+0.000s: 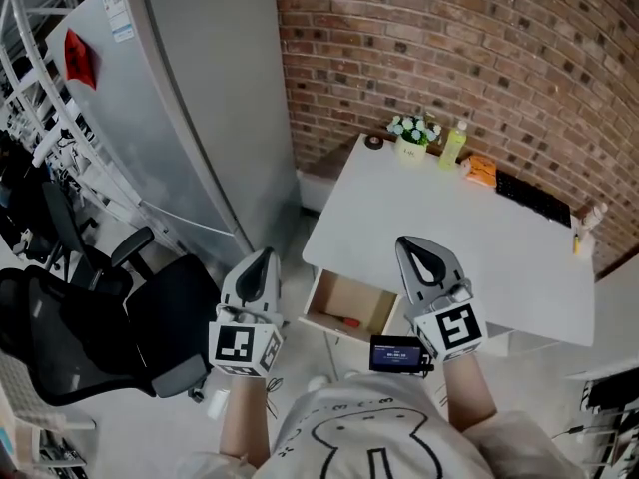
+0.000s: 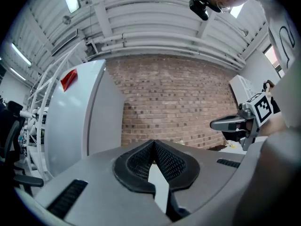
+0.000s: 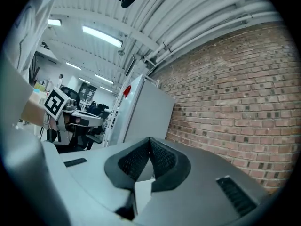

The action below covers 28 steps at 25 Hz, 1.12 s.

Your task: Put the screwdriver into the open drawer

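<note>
The white table (image 1: 439, 238) has its drawer (image 1: 344, 307) pulled open below the front edge. A small red-orange thing (image 1: 348, 321), apparently the screwdriver, lies inside the drawer. Both grippers are held up in front of me, above drawer height and pointing level at the brick wall. My left gripper (image 1: 266, 255) (image 2: 153, 142) is shut with nothing between its pads. My right gripper (image 1: 411, 244) (image 3: 149, 140) hangs over the table's front edge, shut and empty too. Each gripper view shows the other gripper off to the side, the right gripper (image 2: 235, 123) and the left gripper (image 3: 80, 119).
A tall grey cabinet (image 1: 170, 118) stands left of the table, with a black office chair (image 1: 100, 337) in front of it. At the table's back edge are a tape roll (image 1: 373, 141), a flower pot (image 1: 411, 138), a green bottle (image 1: 454, 143), an orange item (image 1: 481, 171) and a black keyboard (image 1: 534, 198).
</note>
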Tool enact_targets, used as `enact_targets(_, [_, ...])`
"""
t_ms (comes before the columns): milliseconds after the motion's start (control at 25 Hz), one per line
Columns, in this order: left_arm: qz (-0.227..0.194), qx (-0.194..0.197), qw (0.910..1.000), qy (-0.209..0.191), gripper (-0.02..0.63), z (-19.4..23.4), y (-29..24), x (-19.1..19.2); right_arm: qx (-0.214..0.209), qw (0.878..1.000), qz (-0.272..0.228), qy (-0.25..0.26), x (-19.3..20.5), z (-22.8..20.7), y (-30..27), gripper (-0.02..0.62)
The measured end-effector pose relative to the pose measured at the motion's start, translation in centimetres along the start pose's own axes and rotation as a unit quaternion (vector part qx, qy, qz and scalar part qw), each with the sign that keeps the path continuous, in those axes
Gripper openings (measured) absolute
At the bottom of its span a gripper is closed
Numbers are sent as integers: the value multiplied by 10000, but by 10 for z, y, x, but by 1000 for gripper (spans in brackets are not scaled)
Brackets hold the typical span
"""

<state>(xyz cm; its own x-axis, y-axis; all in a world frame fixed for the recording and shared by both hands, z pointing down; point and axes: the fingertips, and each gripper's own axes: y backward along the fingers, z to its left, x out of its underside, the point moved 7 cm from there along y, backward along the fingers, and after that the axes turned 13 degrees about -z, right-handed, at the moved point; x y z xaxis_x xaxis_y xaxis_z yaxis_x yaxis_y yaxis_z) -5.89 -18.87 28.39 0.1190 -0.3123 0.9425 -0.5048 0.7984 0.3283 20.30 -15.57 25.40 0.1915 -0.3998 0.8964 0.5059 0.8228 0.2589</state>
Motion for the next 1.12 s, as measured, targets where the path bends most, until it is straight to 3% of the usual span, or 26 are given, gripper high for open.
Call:
enact_targets(360, [-362,-24,9991,-208,11,5,-18,-18,276,9994,-88,-209,-4,-8,-5,18])
enact_targets(1120, [-408,-43,9990,-154,11,5,-20,-20,353,9988,-77,-316,-3,1,-3,17])
